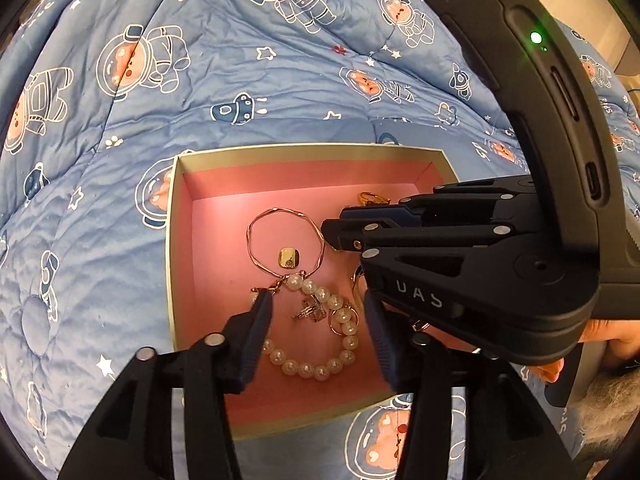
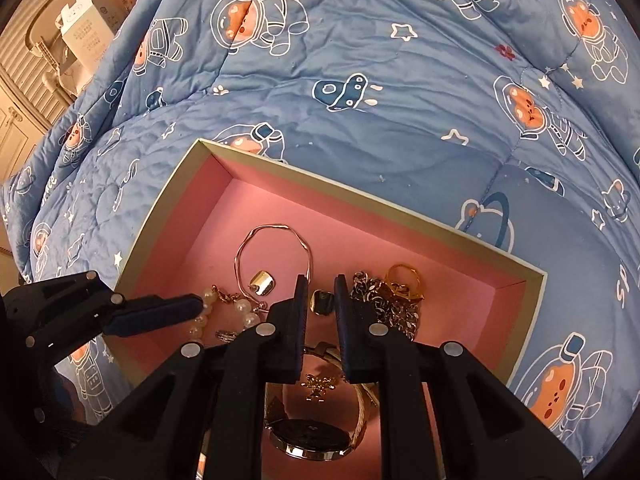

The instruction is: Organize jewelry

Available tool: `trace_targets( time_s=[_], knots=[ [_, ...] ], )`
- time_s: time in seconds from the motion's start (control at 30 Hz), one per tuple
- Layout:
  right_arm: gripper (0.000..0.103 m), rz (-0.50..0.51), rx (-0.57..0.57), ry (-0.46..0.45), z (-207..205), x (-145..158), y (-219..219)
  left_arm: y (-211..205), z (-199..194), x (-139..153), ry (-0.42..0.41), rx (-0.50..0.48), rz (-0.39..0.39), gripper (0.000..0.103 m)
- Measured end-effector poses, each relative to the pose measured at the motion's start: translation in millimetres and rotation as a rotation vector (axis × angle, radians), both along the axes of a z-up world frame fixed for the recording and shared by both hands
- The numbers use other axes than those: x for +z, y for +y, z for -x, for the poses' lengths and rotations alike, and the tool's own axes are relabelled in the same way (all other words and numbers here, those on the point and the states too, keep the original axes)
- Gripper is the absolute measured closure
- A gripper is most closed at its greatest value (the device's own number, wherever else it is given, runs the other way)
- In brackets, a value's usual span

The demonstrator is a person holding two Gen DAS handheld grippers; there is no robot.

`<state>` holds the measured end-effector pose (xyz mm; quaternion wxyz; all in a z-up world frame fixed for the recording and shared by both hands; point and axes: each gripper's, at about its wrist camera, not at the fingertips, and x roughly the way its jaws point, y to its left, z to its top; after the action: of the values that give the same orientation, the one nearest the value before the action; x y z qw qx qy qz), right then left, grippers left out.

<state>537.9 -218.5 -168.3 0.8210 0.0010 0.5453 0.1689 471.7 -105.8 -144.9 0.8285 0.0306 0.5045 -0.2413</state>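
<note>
A pink-lined box (image 1: 212, 184) (image 2: 256, 204) lies on the blue quilt and holds the jewelry. In it are a thin gold bangle (image 1: 256, 252) (image 2: 240, 248), a pearl bracelet (image 1: 320, 372) (image 2: 244, 308), a small gold square earring (image 1: 289, 258) (image 2: 262, 282), a silver charm (image 1: 310, 310), a gold ring (image 1: 374, 199) (image 2: 402, 276), a silver chain (image 2: 384, 308) and a watch (image 2: 308, 440). My left gripper (image 1: 316, 316) is open over the pearl bracelet and charm. My right gripper (image 2: 320, 300) (image 1: 340, 228) is open, its jaws narrowly apart around a second gold earring (image 2: 322, 302), not touching it.
The quilt (image 1: 200, 80) (image 2: 400, 100) with astronaut bears surrounds the box. A white carton and a rack (image 2: 80, 40) stand beyond the bed's left edge. A hand (image 1: 608, 332) shows at the right in the left wrist view.
</note>
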Motion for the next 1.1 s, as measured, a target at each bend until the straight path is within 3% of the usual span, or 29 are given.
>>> trace_targets(
  time_s=[0.1,0.13,0.17,0.37,0.4,0.47,0.63,0.83,1.0,1.1],
  knots=[
    [0.077,-0.037,0.008,-0.025,1.9,7.6,-1.8,1.5,2.4,4.6,-0.01,-0.007,0.028,0.049],
    [0.06,-0.051,0.001,-0.036,2.8,10.6,-3.4,2.0,3.4,5.8,-0.014,-0.006,0.03,0.047],
    [0.052,-0.066,-0.01,-0.047,4.1,13.6,-5.5,2.7,5.1,7.0,-0.02,-0.004,0.03,0.042],
    [0.045,-0.135,-0.026,-0.068,14.2,21.5,-13.1,7.3,17.9,12.0,-0.065,0.002,0.057,0.027],
    [0.042,-0.143,-0.028,-0.076,17.4,22.8,-14.1,8.2,20.1,12.8,-0.08,0.006,0.054,0.025],
    [0.022,-0.168,-0.037,-0.104,25.6,26.4,-16.3,10.2,26.3,15.5,-0.118,0.014,0.044,0.019],
    [0.02,-0.157,-0.055,-0.18,46.4,38.7,-18.1,17.5,44.7,21.2,-0.193,0.047,0.044,0.007],
    [0.014,-0.04,-0.077,-0.354,88.3,61.2,-17.7,26.2,70.3,23.3,-0.25,0.061,0.015,0.007],
    [0.011,-0.021,-0.143,-0.403,129.0,66.6,-28.0,40.0,100.1,23.6,-0.294,0.098,-0.018,0.007],
    [0.011,0.004,-0.174,-0.437,161.0,70.2,-30.1,54.3,120.8,24.6,-0.285,0.131,0.013,0.007]
  ],
)
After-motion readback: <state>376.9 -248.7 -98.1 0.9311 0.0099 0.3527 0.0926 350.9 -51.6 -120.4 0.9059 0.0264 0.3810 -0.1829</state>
